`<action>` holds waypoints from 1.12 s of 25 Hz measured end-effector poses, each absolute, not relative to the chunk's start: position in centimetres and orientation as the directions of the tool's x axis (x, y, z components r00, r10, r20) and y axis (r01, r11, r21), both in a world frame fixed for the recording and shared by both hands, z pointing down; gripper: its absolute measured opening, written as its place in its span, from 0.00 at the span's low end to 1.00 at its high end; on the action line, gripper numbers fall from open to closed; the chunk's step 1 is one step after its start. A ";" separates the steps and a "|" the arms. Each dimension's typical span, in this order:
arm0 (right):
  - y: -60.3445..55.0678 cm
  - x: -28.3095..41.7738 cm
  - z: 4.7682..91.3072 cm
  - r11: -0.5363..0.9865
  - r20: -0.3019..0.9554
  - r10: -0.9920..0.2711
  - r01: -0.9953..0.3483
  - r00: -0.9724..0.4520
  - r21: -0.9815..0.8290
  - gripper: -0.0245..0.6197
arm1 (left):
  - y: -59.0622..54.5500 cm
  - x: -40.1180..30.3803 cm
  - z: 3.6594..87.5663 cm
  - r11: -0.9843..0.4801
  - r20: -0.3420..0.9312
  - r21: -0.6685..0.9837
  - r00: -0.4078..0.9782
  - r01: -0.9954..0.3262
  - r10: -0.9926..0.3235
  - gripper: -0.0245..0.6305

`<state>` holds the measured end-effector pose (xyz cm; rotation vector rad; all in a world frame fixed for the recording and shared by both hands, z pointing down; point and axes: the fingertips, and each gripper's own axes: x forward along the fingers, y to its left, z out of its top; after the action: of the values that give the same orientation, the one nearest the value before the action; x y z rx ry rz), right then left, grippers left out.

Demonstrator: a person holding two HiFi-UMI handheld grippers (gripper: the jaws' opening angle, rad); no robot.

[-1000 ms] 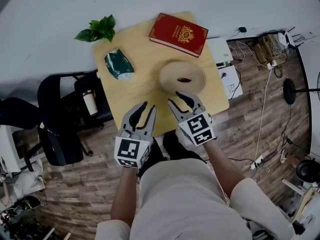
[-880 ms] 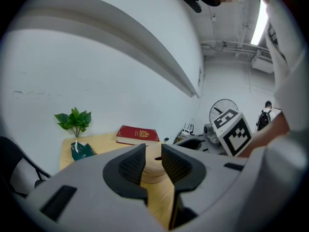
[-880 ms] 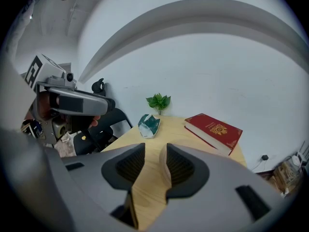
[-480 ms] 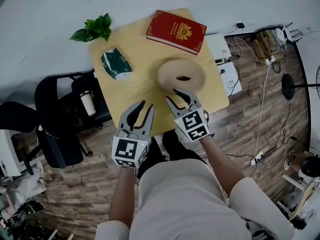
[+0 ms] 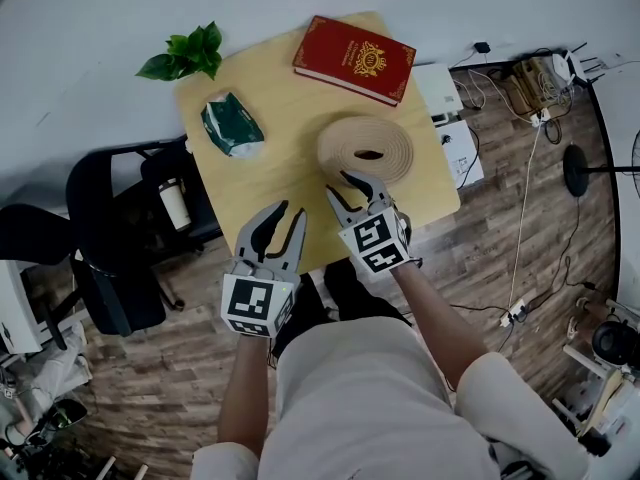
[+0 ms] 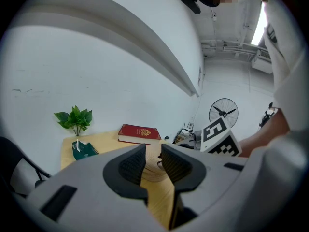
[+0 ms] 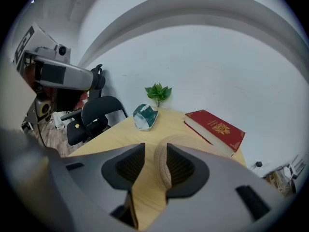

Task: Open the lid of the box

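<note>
Nothing done yet: lid still on the round woven box (image 5: 366,150) at frame centre, right gripper (image 5: 340,183) close to its near rim, left gripper (image 5: 293,210) lower left, both with jaws apart and empty.

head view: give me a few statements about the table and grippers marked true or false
1. The right gripper is shut on the round woven box. False: its jaws stand apart with nothing gripped.
2. The red book lies beyond the round woven box, at the table's far edge. True.
3. The green packet rests on top of the red book. False: it lies on bare table, apart from the book.
4. The left gripper is open and empty. True.
</note>
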<state>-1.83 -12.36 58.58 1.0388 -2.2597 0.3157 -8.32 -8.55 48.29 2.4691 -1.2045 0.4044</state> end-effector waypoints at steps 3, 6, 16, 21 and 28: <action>-12.6 -2.0 59.0 0.666 0.639 -0.600 -0.743 -0.482 0.065 0.25 | -8.5 -8.5 48.3 -0.568 0.406 0.197 0.593 -0.800 -0.695 0.17; -12.8 -2.2 59.5 0.672 0.649 -0.599 -0.735 -0.470 0.088 0.25 | -8.6 -8.7 48.4 -0.564 0.408 0.198 0.590 -0.802 -0.696 0.17; -13.5 -2.6 61.4 0.695 0.688 -0.594 -0.697 -0.418 0.176 0.25 | -8.6 -9.5 48.8 -0.553 0.416 0.202 0.582 -0.809 -0.699 0.17; -13.7 -2.4 62.2 0.704 0.706 -0.595 -0.673 -0.385 0.227 0.25 | -8.8 -9.7 48.8 -0.550 0.418 0.203 0.580 -0.810 -0.699 0.17; -13.9 -2.3 62.9 0.714 0.719 -0.602 -0.636 -0.347 0.291 0.25 | -9.0 -9.8 49.0 -0.548 0.421 0.206 0.579 -0.811 -0.698 0.17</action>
<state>-2.31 -13.91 62.89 0.9423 -2.0479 0.0498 -9.84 -9.00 49.05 2.4353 -1.2213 0.4111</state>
